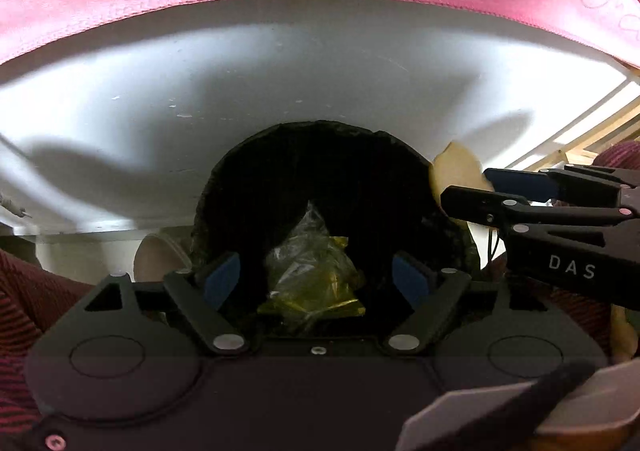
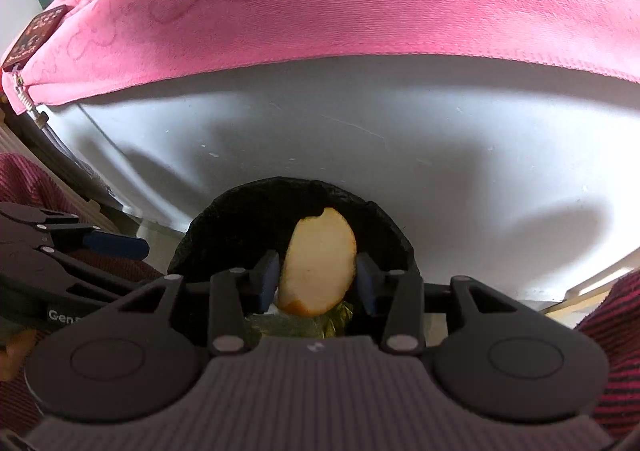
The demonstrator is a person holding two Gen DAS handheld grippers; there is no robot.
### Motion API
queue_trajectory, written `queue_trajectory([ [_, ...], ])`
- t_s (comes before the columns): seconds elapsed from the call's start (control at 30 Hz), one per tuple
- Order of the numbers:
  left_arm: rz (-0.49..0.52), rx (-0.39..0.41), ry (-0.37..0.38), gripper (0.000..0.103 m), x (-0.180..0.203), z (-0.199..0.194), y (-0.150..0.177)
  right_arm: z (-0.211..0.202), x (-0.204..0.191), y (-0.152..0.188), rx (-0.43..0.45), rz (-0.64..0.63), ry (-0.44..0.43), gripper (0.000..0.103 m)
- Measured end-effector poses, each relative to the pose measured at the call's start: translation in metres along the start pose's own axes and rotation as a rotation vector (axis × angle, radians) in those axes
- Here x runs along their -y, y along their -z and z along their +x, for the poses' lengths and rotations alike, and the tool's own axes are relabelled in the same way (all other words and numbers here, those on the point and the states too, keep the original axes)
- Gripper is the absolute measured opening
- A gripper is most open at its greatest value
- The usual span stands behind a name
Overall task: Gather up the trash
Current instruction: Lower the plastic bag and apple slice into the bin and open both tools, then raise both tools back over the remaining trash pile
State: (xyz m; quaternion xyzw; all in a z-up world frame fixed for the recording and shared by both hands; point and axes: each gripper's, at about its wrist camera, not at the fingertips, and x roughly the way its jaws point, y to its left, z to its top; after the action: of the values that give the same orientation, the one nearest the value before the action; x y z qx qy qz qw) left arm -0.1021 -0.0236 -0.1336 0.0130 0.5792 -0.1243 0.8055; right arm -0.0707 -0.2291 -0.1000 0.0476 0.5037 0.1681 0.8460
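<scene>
the left gripper [image 1: 316, 277] pointed steeply down over the mouth of a black trash bag [image 1: 320, 171], its blue pads [image 1: 222, 279] spread wide apart with nothing pinched between them. below them, at the bottom of the bag's dark opening, lay a crumpled clear and yellow wrapper [image 1: 314, 275], free of both pads.

in the left wrist view the right gripper [image 1: 492, 191] came in from 3 o'clock, its tips at the bag's rim at about 2 o'clock, with a pale apple slice [image 1: 456, 171] between them.

in the right wrist view the right gripper [image 2: 316, 277] also hung over the trash bag [image 2: 224, 227]. the apple slice [image 2: 320, 263] stood on edge between its blue pads [image 2: 268, 277], cut face toward the camera. a thin dark gap showed on each side of the slice, so the pads were parted and not squeezing it, though i could not tell whether one still brushed it. the wrapper [image 2: 304, 325] showed just under the slice at 6 o'clock. the left gripper [image 2: 116, 245] sat at 9 o'clock.

beyond the bag at 12 o'clock lay a white table [image 2: 400, 139], and past that a pink towel [image 2: 320, 3]. a striped maroon sleeve [image 2: 616, 331] showed at 4 o'clock.
</scene>
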Motion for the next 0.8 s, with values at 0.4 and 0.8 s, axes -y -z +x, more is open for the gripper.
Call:
queue_trajectory([
  [0.4, 0.023, 0.051, -0.059, 0.084, 0.001, -0.010, 0.003, -0.006, 0.002, 0.001, 0.023, 0.001, -0.011, 0.069],
  [0.8, 0.052, 0.141, -0.075, 0.085, 0.005, -0.037, -0.003, -0.029, -0.002, -0.003, 0.091, -0.042, -0.010, 0.071],
])
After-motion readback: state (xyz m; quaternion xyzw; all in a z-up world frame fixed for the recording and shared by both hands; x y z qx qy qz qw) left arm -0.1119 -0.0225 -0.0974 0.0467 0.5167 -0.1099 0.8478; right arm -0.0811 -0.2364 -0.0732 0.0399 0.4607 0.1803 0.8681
